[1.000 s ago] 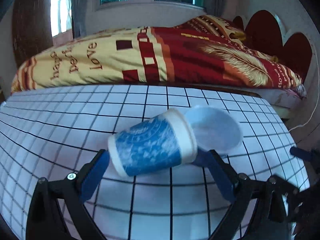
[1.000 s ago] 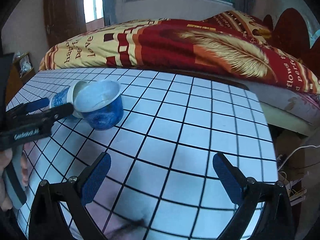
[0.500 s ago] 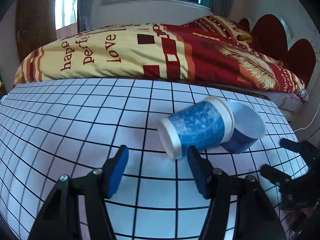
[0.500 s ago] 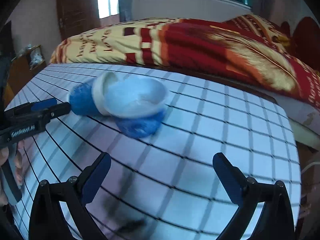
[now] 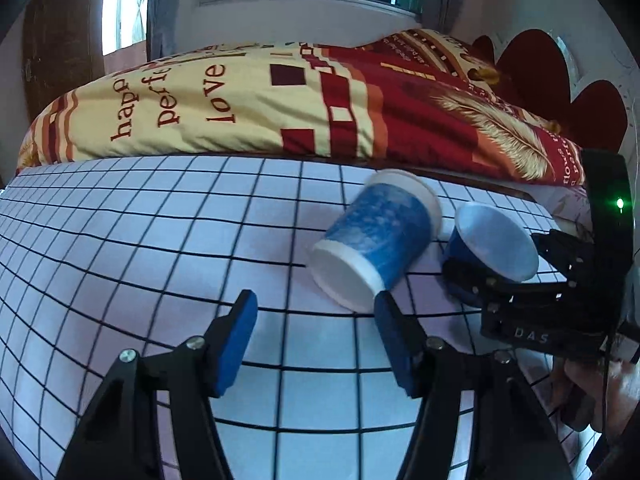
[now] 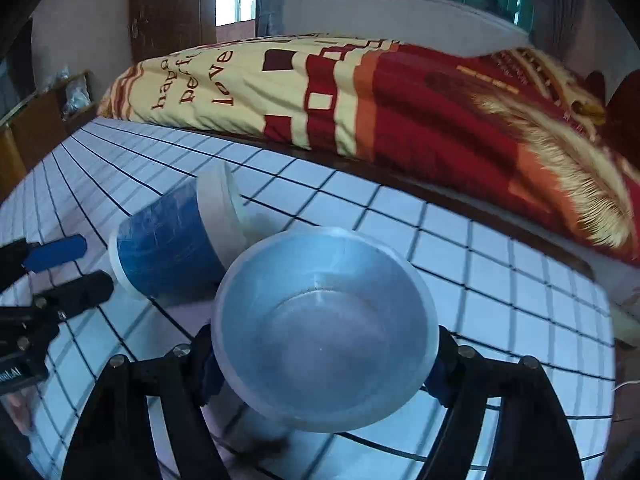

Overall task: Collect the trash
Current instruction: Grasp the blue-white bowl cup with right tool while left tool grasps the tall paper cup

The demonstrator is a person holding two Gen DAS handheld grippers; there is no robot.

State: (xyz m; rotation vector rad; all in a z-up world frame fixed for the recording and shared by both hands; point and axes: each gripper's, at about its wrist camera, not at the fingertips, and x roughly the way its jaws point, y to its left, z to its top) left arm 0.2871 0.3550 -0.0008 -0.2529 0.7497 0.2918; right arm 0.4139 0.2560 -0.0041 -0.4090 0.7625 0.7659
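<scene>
**Blue pads flank the upright cup**

Blue padded fingers (image 6: 204,364) of the right gripper (image 6: 320,364) are set either side of the upright paper cup (image 6: 324,332), apparently at its wall; whether it is truly pinched cannot be told, since the rim hides the contact. A grasp from the side is judged to suit the thin, easily crushed wall. The left gripper (image 5: 314,330) is held spread and empty, one pad just beside the base of the tipped cup (image 5: 378,240), which lies on its side on the gridded bench (image 5: 140,232), touching the upright one. Beyond the bench, a patterned bed (image 5: 280,104) is seen.
</scene>
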